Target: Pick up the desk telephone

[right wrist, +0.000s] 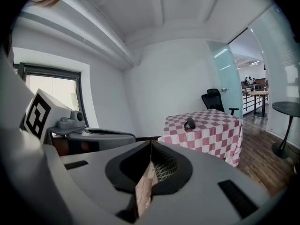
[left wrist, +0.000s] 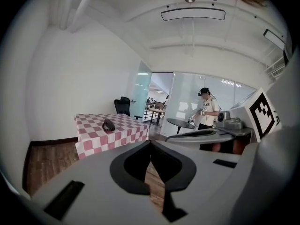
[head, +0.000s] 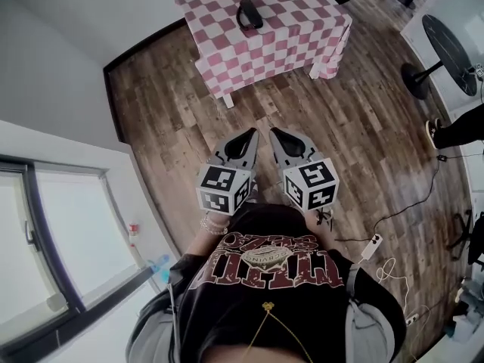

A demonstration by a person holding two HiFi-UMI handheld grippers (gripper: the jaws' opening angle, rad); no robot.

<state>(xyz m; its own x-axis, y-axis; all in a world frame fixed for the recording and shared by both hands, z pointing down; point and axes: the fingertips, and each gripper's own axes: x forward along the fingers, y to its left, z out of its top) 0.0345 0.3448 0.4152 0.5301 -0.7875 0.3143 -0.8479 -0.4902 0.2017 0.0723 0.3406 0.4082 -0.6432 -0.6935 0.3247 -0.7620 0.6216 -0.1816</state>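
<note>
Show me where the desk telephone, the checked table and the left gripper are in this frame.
desk telephone [head: 249, 13], head view, middle of its dark body.
checked table [head: 299, 17], head view, bare cloth right of the telephone.
left gripper [head: 252, 133], head view, tip where its fingers meet.

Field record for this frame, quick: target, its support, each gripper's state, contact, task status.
target: black desk telephone, lying flat on the tabletop
support: checked-cloth table, across the wooden floor from the grippers
left gripper: jaws together, nothing between them
right gripper: jaws together, nothing between them
contact: none; both grippers are side by side, pointed toward the table and well short of it
task status: pick-up not yet begun
</note>
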